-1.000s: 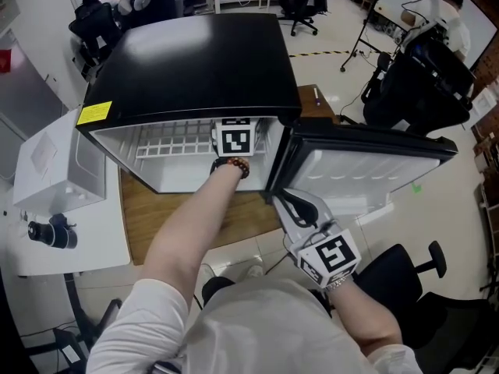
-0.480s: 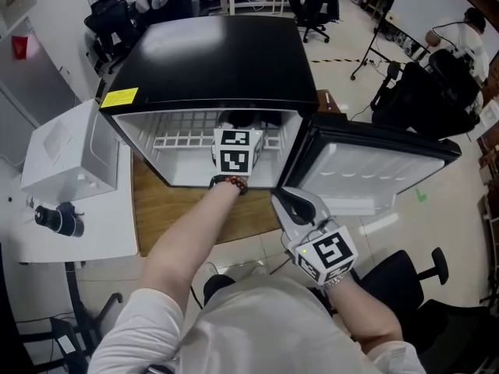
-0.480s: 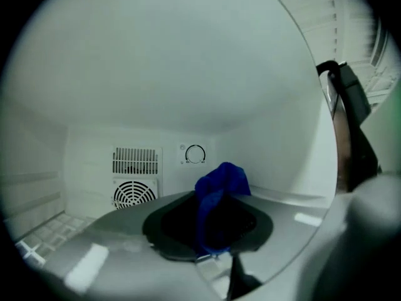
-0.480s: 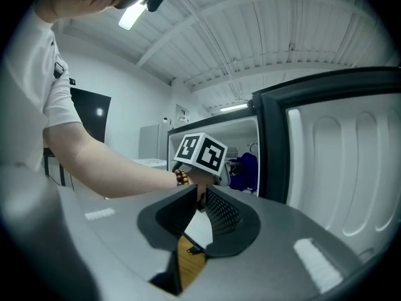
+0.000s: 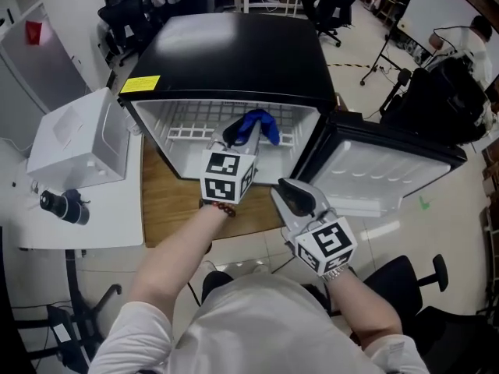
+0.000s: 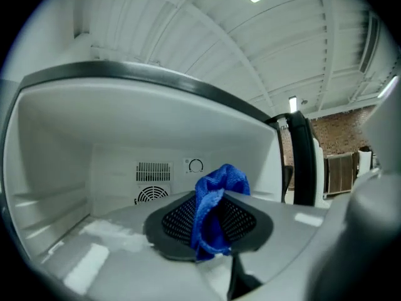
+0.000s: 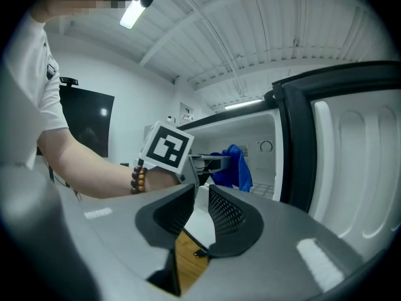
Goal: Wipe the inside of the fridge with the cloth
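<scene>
- Left gripper (image 5: pixel 233 134) is clamped on the blue cloth (image 5: pixel 260 123). The cloth is bunched between the two pads and sticks up past them in a loose fold.
- It points level into the open front of the fridge (image 5: pixel 234 53), at about the height of the white wire shelf (image 5: pixel 185 128). As far as I can tell, the cloth hangs free and touches neither shelf nor wall.
- Its own view looks straight down the cavity to the back wall, with the vent grille (image 6: pixel 153 171) and the dial (image 6: pixel 196 165).
- Right gripper (image 7: pixel 199 213) is empty; its jaws have just been opening and nothing is between them. It waits low and in front, just beside the inner face of the swung-open door (image 5: pixel 382 170), and I cannot tell whether it touches the door.
- Step in hand, as I judge it: between strokes of the wiping, with the cloth at the fridge mouth and off any surface.
- Next move calls for carrying the cloth back in and pressing it flat on a wall, the floor or the shelf. The grip must stay firm so the bundle does not slip, and the door must stay wide.
</scene>
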Demonstrator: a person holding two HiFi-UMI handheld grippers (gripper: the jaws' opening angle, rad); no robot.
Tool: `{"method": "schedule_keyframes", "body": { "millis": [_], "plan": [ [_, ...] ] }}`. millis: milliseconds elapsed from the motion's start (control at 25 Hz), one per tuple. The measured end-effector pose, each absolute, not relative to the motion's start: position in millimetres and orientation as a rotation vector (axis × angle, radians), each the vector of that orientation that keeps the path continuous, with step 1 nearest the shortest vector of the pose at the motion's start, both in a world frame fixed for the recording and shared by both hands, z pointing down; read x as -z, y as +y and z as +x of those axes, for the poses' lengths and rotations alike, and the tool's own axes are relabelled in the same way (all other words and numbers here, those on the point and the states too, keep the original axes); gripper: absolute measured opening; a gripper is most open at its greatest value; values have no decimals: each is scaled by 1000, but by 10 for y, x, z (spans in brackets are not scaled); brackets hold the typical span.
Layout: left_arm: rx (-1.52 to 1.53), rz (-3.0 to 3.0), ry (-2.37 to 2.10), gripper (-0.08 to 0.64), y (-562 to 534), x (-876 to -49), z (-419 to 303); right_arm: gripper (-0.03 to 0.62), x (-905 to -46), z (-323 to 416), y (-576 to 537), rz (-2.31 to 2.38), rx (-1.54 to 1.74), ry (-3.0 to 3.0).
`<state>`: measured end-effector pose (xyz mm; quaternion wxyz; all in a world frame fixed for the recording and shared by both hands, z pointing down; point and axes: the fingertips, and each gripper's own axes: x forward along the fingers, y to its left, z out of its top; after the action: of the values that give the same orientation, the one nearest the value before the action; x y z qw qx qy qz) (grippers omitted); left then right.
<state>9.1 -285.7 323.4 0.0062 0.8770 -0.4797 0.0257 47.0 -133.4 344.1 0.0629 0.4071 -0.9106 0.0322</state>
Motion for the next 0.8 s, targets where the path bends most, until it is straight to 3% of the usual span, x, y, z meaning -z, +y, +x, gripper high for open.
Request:
{"method": "schedule_keyframes", "body": {
  "millis": [800],
  "plan": [
    [-45,3018,-1129,92,-1835,-2943,-974,161,-3104,-241,-1679,1091,-40,-2752]
  ]
}}
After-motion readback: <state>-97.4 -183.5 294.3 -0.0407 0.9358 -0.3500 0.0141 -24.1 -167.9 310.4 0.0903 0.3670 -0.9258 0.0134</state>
